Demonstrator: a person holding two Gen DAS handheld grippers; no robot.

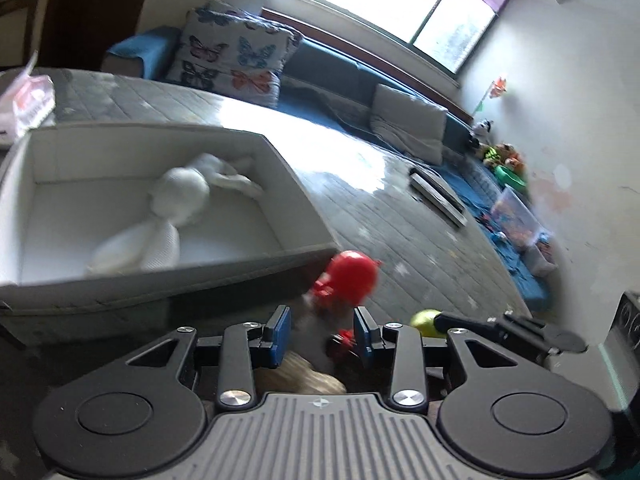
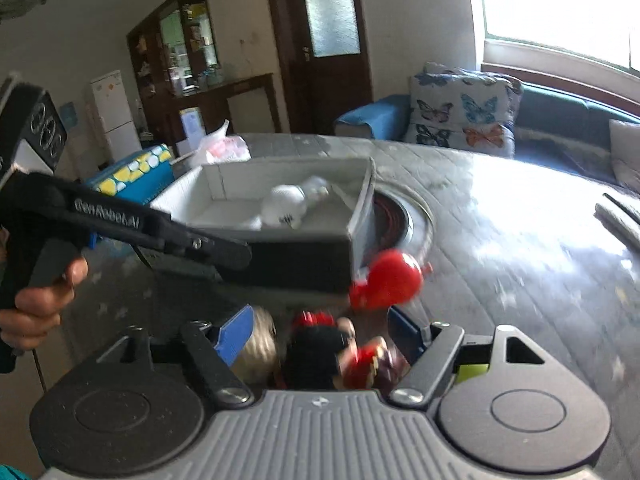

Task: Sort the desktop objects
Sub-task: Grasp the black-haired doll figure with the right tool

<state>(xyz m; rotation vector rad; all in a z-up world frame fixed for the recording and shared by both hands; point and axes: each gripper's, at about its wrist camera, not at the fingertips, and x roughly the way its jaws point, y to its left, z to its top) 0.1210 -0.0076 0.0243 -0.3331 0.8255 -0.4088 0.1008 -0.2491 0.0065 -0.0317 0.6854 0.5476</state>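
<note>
In the left wrist view, a white box [image 1: 160, 216] sits on the gray table [image 1: 380, 216] at the left. Inside it lies a white doll [image 1: 176, 204] with a round head. Just past the near corner of the box is a red toy [image 1: 350, 276], blurry. The left tool [image 1: 322, 332] has its blue pads [image 1: 278, 334] spread apart, holding nothing. Between them you can see a bit of something small and red, too blurry to name. Under the tool is a tan fuzzy thing [image 1: 304, 376]. To the right lies a yellow-green ball [image 1: 426, 322]. Far back are a butterfly pillow [image 1: 232, 54] and a blue sofa [image 1: 332, 68].

In the right wrist view, a hand [image 2: 36, 300] at the left grips the handle of the other tool, which reaches across in front of the box [image 2: 280, 216]. The white doll [image 2: 288, 204] lies inside. The red toy [image 2: 390, 280] sits by the box corner. The right tool [image 2: 322, 332] is spread wide, empty. Below it lie a dark-haired doll [image 2: 316, 354] and small red bits.
</note>
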